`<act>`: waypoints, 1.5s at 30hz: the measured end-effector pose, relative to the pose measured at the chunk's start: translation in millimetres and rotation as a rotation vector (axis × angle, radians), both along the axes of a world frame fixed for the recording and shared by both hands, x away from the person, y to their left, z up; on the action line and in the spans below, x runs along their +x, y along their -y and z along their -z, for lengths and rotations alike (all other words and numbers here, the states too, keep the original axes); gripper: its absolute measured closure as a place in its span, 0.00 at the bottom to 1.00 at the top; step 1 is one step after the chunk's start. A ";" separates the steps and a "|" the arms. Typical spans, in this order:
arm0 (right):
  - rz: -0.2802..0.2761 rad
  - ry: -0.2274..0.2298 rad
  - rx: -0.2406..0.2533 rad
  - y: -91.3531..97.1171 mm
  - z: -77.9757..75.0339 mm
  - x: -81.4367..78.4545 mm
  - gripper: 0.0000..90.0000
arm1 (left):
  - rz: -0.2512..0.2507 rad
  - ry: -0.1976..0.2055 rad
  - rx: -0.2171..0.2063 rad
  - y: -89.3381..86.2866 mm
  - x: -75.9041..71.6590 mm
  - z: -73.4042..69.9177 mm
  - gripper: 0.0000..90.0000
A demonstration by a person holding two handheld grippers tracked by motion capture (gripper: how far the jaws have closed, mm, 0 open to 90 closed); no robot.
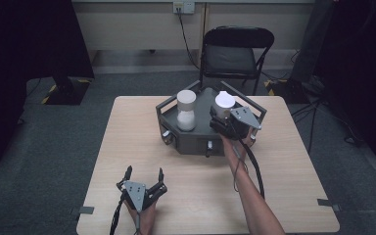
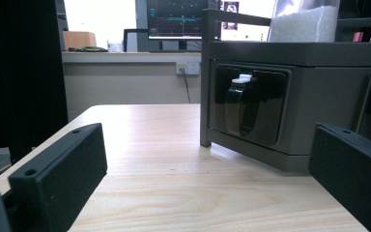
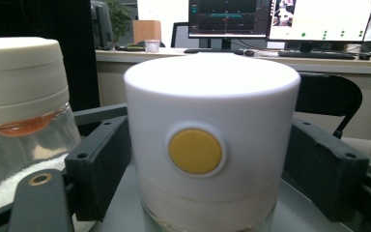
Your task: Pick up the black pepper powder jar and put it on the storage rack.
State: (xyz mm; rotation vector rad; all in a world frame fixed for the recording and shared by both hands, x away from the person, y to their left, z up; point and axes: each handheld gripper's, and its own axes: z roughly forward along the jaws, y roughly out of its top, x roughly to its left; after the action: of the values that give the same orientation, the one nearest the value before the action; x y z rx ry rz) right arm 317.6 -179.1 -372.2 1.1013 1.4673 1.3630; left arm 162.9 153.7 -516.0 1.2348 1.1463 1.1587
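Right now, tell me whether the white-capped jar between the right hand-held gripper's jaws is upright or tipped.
Upright: the white-capped jar stands on the grey tray, its cap on top and level, yellow dot facing the right hand-held gripper.

We find no text, label, brand or number that we can read; the far monitors [image 3: 229, 17] show only blurred graphs, and the white jar lid [image 3: 212, 125] bears a plain yellow dot.

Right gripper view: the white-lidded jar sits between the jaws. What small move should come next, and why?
Probably close the right tool a little further onto the white lid. Its jaws flank the lid on both sides, level with the yellow button, and slim gaps seem to remain, so a grip looks unfinished.
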 end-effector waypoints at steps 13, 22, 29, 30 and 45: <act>0.000 0.000 0.002 1.9 -0.9 -0.1 0.20 | 0.000 0.001 0.000 0.1 0.1 0.2 0.00; -0.003 0.001 0.003 1.4 -0.7 -0.2 0.19 | -0.001 0.001 0.000 0.1 0.1 0.2 0.00; -0.002 0.005 -0.007 0.9 -1.0 -0.7 0.14 | -0.001 0.001 0.000 0.1 0.1 0.2 0.00; 0.000 0.008 -0.009 0.3 -0.6 -0.6 0.13 | -0.001 0.001 -0.001 0.2 0.1 0.2 0.00; 0.024 0.006 -0.002 -3.3 0.8 -0.3 0.00 | -0.001 0.001 0.000 0.1 0.1 0.2 0.00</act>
State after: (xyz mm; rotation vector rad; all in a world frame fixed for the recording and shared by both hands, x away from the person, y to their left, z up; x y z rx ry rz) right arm 317.3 -175.8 -373.0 1.1093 1.4469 1.3471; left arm 163.0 153.6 -516.2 1.2335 1.1461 1.1595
